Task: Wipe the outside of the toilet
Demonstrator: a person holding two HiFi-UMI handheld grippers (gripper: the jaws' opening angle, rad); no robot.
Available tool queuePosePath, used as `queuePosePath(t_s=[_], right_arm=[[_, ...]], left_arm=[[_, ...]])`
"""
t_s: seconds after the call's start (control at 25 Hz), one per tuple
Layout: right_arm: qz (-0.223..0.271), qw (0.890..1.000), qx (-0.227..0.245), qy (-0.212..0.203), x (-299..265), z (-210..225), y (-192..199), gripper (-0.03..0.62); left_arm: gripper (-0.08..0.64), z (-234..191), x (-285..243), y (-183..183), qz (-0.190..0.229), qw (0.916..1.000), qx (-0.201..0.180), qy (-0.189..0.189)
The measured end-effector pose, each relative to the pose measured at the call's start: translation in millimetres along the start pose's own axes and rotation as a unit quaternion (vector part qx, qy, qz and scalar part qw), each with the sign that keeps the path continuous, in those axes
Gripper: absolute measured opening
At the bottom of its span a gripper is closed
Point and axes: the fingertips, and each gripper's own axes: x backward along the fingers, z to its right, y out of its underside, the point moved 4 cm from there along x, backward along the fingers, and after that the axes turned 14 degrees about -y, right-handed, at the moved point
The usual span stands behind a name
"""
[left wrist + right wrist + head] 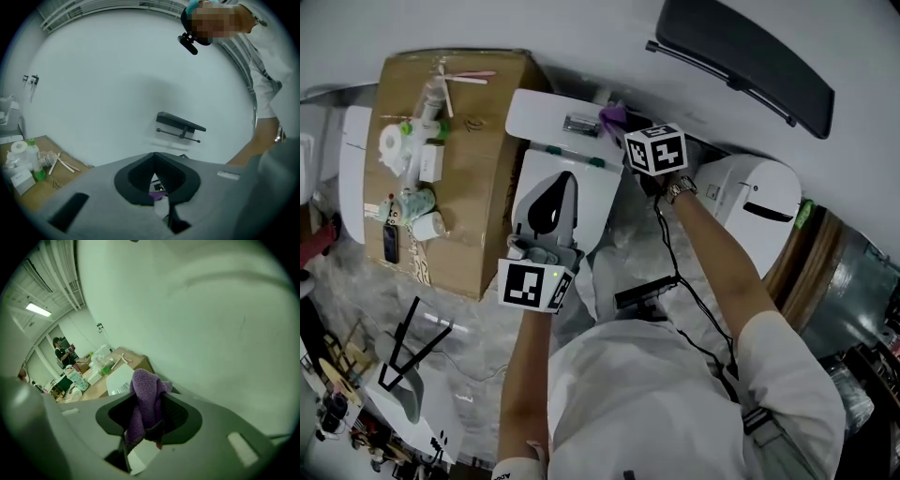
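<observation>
A white toilet [564, 208] stands against the wall, its tank lid [546, 116] at the back. My right gripper [621, 129] is shut on a purple cloth [611, 116] at the right end of the tank lid. In the right gripper view the purple cloth [145, 392] hangs bunched between the jaws of the right gripper [147, 404], with the tank lid [117, 378] just beyond. My left gripper [536, 249] sits at the front rim of the seat. In its own view the left gripper [154, 164] points up at the wall, jaws shut with nothing in them.
A cardboard box [478, 187] left of the toilet carries a tissue roll [392, 142], bottles and toothbrushes. A white lidded bin [757, 202] stands to the right. A dark shelf [750, 56] juts from the wall. Crinkled plastic sheet [633, 248] and a cable lie on the floor.
</observation>
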Motion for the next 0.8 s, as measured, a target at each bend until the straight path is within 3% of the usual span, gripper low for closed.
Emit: queuePosePath(t_s=[0.2, 0.32, 0.8], right_arm=[[-0.005, 1.0, -0.004, 0.028, -17, 12, 8, 0.16], [0.012, 0.999, -0.03, 0.04, -16, 21, 10, 0.158], [0.039, 0.993, -0.066, 0.087, 25, 47, 42, 0.158]], left_arm=[[0.006, -5, -4, 15, -0.003, 0.9998, 0.018, -0.002], [0.006, -8, -8, 29, -0.01, 0.9997, 0.024, 0.0], [0.006, 16, 6, 53, -0.029, 0.9985, 0.021, 0.04]])
